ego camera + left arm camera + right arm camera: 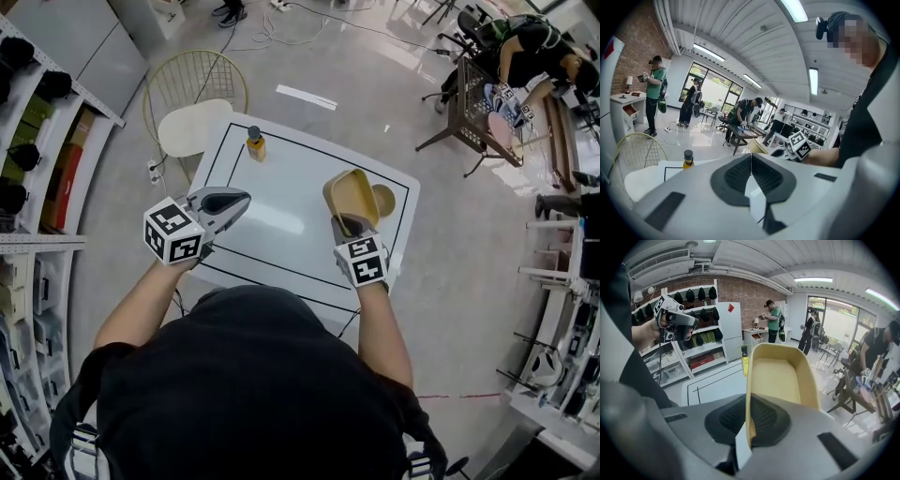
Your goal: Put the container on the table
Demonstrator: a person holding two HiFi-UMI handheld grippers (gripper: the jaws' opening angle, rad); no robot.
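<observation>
Left hand-held gripper (246, 196): jaws pressed together with nothing between them, over the 9 o'clock edge of the bench (281, 230).
Bottle (255, 143): yellow with a grey cap, upright at the bench's 11 o'clock corner.
Container (354, 195): tan, tilted, over the bench's 3 o'clock side.
Right hand-held gripper (347, 225): at the container's 6 o'clock, pinching its near wall.

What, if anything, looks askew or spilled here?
Only the container: the right gripper pinches its rim and holds it tilted over the table. The bottle stands upright, and nothing looks spilled or broken.
</observation>
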